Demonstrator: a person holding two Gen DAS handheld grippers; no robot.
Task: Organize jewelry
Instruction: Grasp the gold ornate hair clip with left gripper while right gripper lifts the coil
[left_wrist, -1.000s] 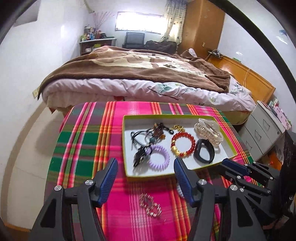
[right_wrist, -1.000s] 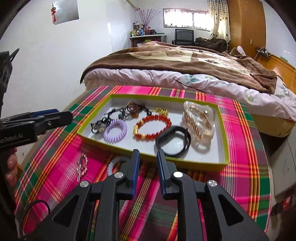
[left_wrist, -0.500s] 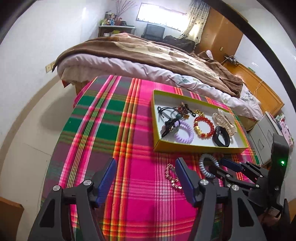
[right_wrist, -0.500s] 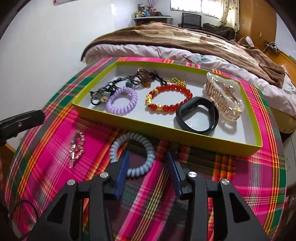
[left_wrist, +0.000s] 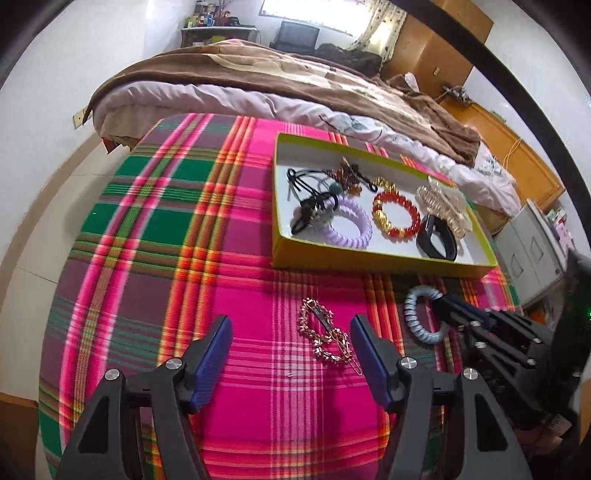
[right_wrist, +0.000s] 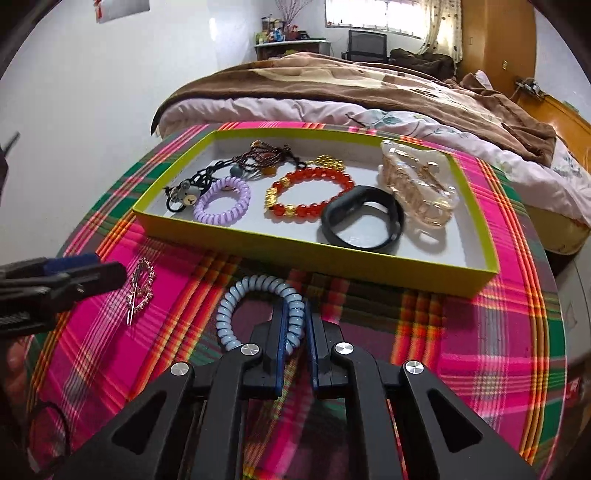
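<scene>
A yellow-green tray (right_wrist: 369, 267) (left_wrist: 369, 260) on the plaid tablecloth holds a purple coil hair tie (right_wrist: 221, 201), a red bead bracelet (right_wrist: 308, 195), a black band (right_wrist: 364, 221), a clear claw clip (right_wrist: 417, 188) and dark hair ties. In front of it lies a pale blue coil hair tie (right_wrist: 255, 310) (left_wrist: 417, 314). My right gripper (right_wrist: 295, 328) is shut on its right side. A gold hair clip (left_wrist: 325, 332) (right_wrist: 140, 288) lies left of it. My left gripper (left_wrist: 291, 332) is open, its right finger beside the clip.
The round table (left_wrist: 147, 221) stands against a bed (left_wrist: 258, 85) with a brown blanket. A grey drawer unit (left_wrist: 532, 251) stands to the right of the table. A black elastic (right_wrist: 51, 428) lies at the table's near left edge.
My right gripper has moved down and closed on the pale blue coil hair tie. My left gripper has moved in closer to the gold clip and stays open.
</scene>
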